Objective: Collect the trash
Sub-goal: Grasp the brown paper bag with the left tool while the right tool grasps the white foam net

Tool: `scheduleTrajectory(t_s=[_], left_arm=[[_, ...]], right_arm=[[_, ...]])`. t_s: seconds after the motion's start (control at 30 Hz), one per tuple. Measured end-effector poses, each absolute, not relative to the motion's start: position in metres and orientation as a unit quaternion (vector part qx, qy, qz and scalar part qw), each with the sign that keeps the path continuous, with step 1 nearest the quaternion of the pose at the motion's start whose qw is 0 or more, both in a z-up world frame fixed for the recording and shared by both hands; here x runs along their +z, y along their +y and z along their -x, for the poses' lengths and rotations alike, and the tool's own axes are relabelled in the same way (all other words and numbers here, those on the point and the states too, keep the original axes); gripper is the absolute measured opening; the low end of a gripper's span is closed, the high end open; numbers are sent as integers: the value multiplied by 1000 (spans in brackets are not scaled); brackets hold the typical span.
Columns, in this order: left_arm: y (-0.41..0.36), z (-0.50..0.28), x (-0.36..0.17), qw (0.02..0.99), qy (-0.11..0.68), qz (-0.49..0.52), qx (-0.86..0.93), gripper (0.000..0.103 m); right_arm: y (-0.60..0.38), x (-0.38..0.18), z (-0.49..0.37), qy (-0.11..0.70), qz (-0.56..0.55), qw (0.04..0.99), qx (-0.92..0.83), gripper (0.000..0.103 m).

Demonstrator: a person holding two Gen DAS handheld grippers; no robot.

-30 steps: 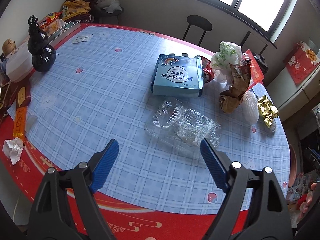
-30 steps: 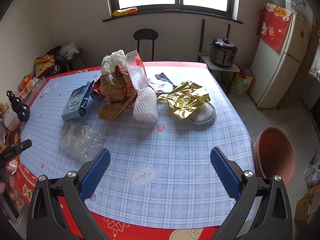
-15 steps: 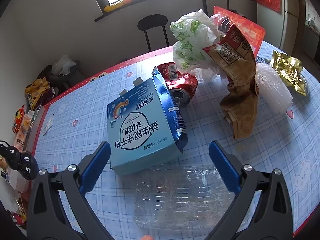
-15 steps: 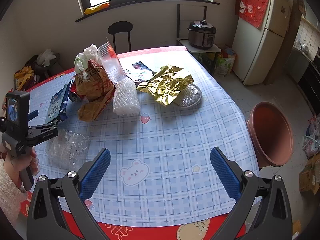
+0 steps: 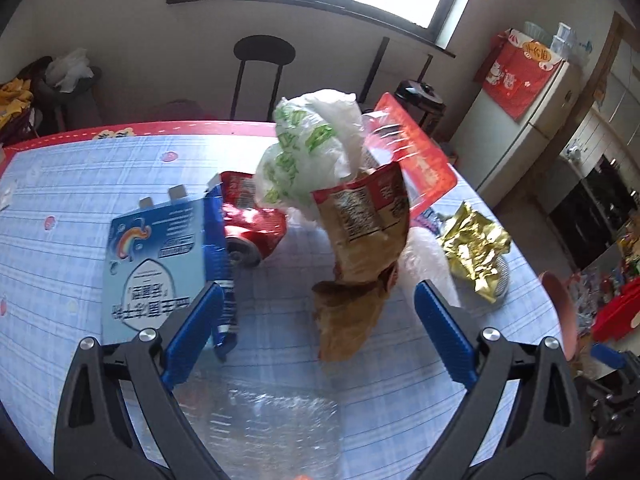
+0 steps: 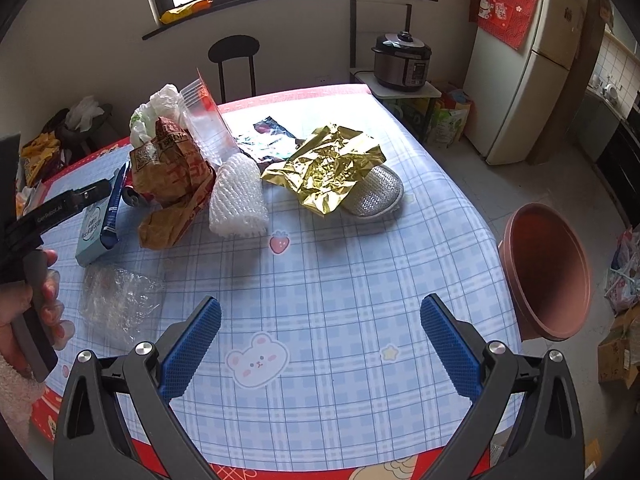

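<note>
Blue-checked tabletop point(image 6: 340, 280) carries trash: left tongs point(image 5: 316, 316) gape around crumpled brown paper bag point(image 5: 356, 264) for pickup, right tongs point(image 6: 320, 332) empty, open.

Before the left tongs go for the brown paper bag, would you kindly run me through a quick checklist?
1. Left tongs open: ok.
2. Brown paper bag lined up between the fingers: ok.
3. Contact with the bag: cannot tell.
4. Neighbours clear: not ok; white plastic bag and foam net crowd it.
5. Right tongs open and empty: ok.
6. Brown basin beside the table ready for trash: ok.
</note>
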State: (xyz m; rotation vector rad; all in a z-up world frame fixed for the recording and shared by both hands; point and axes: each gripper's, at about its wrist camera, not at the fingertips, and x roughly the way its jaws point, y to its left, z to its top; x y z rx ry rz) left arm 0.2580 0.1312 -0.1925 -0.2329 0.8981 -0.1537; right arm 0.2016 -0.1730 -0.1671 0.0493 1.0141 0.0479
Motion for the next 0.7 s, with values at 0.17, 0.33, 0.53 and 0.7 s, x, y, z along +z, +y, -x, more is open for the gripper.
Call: scheduleTrajectory(t_s=[0.17,0.33,0.53,0.7], left_arm=[[104,-298,-213,879,455,110,-87,94],[101,-328,-235,852,487,172,-88,94],[94,-332,-243,842,502,168,-106,59],[103,-306,-235,838,501,186,-114,54]], right_arm=[[-178,-165,-208,479,-27,877,24,98],[-193,-180,-211,497,-29,867,13,98],[-193,-191,-222,513,-28,858,28,98],[-181,-188,-236,508,-18,860,48,98]])
